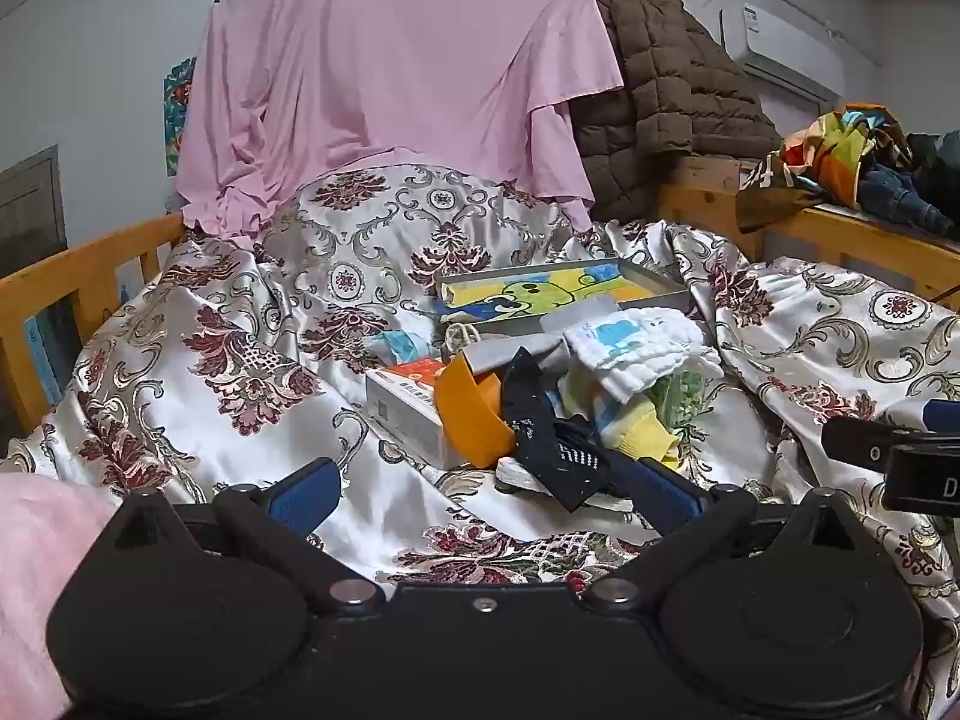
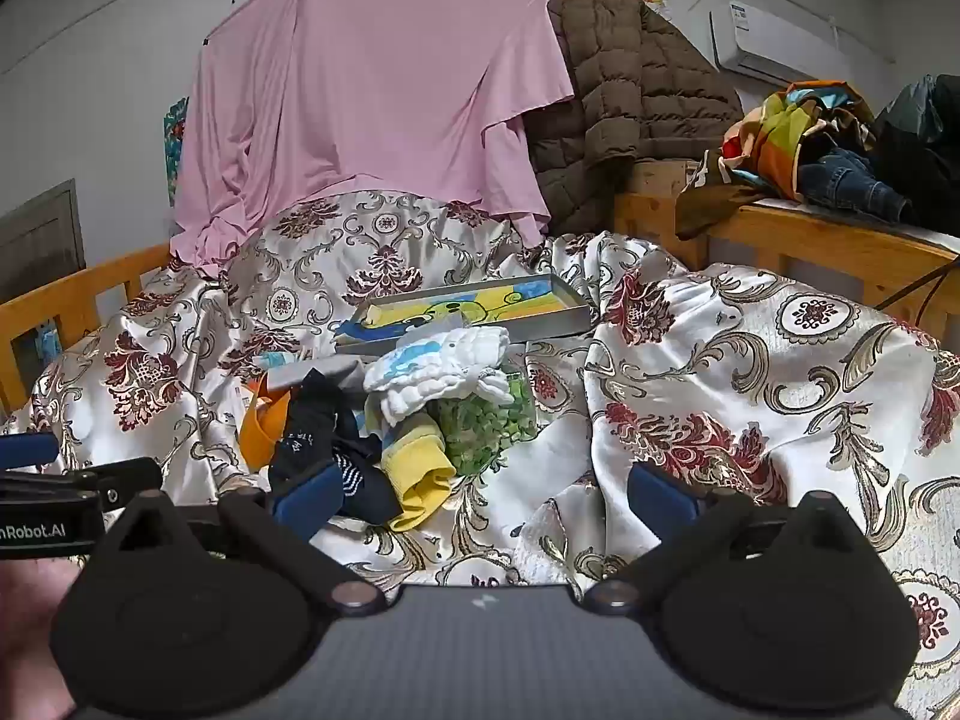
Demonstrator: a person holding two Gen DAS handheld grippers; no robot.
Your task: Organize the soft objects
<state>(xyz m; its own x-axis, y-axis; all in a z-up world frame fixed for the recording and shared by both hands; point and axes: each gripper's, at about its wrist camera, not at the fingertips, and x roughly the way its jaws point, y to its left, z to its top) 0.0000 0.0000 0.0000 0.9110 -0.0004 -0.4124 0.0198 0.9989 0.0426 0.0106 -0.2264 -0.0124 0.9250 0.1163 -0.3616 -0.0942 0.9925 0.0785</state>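
Observation:
A pile of soft things lies on the patterned bedspread [image 1: 240, 396]: a dark navy sock [image 1: 540, 438], an orange cloth [image 1: 471, 414], a yellow sock [image 1: 642, 426] and a white towel with a blue print [image 1: 636, 348]. The same pile shows in the right wrist view: navy sock [image 2: 312, 426], yellow sock [image 2: 420, 474], white towel [image 2: 444, 366]. My left gripper [image 1: 486, 498] is open and empty just in front of the pile, its right finger next to the navy sock. My right gripper [image 2: 486, 501] is open and empty, its left finger close to the navy sock.
A grey tray with a cartoon picture [image 1: 654, 282] lies behind the pile. A white and orange box [image 1: 402, 408] and a bag of green bits [image 2: 486, 426] sit in the pile. Wooden bed rails [image 1: 72, 288], a hanging pink sheet [image 1: 390, 72] and a brown jacket [image 1: 672, 96] surround the bed.

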